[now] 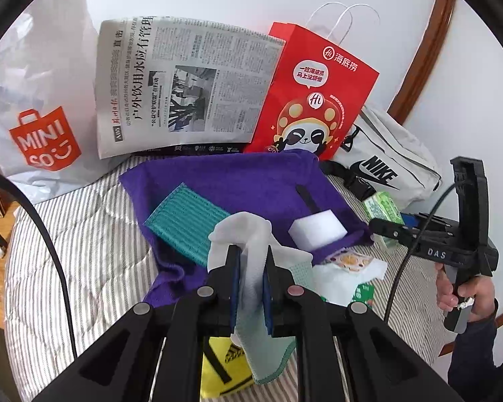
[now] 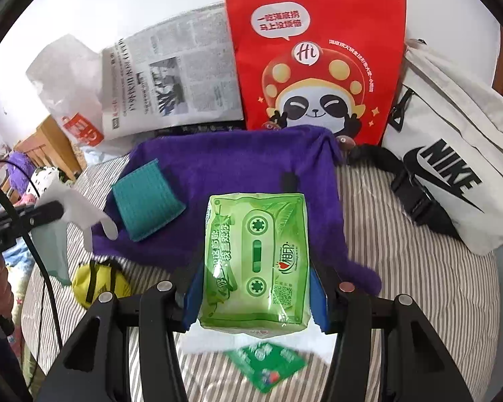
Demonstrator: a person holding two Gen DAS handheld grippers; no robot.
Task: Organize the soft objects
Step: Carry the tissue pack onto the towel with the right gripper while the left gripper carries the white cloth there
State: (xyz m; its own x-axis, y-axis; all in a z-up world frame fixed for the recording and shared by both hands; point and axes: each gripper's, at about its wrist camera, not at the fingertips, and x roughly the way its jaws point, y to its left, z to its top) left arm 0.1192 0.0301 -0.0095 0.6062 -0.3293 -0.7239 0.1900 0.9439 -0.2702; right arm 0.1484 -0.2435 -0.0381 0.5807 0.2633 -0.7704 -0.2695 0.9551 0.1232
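Note:
My left gripper point(image 1: 251, 258) is shut on a white and mint cloth point(image 1: 248, 231) that hangs down between its blue pads above the striped bed. My right gripper point(image 2: 256, 274) is shut on a green tissue pack point(image 2: 255, 258), held flat over the near edge of a purple towel point(image 2: 234, 167). On that towel lie a teal ribbed cloth point(image 1: 187, 217) and a white foam block point(image 1: 318, 227). The right wrist view shows the left gripper point(image 2: 47, 212) at the left with the cloth point(image 2: 73, 207) dangling. The left wrist view shows the right gripper point(image 1: 385, 231) at the right.
Against the wall stand a Miniso bag point(image 1: 43, 140), a newspaper point(image 1: 184, 83), a red paper bag point(image 1: 315, 93) and a white Nike bag point(image 1: 385, 164). A yellow pouch point(image 2: 100, 281), a green packet point(image 2: 265, 365) and white printed wipes point(image 1: 348, 264) lie on the striped sheet point(image 1: 84, 234).

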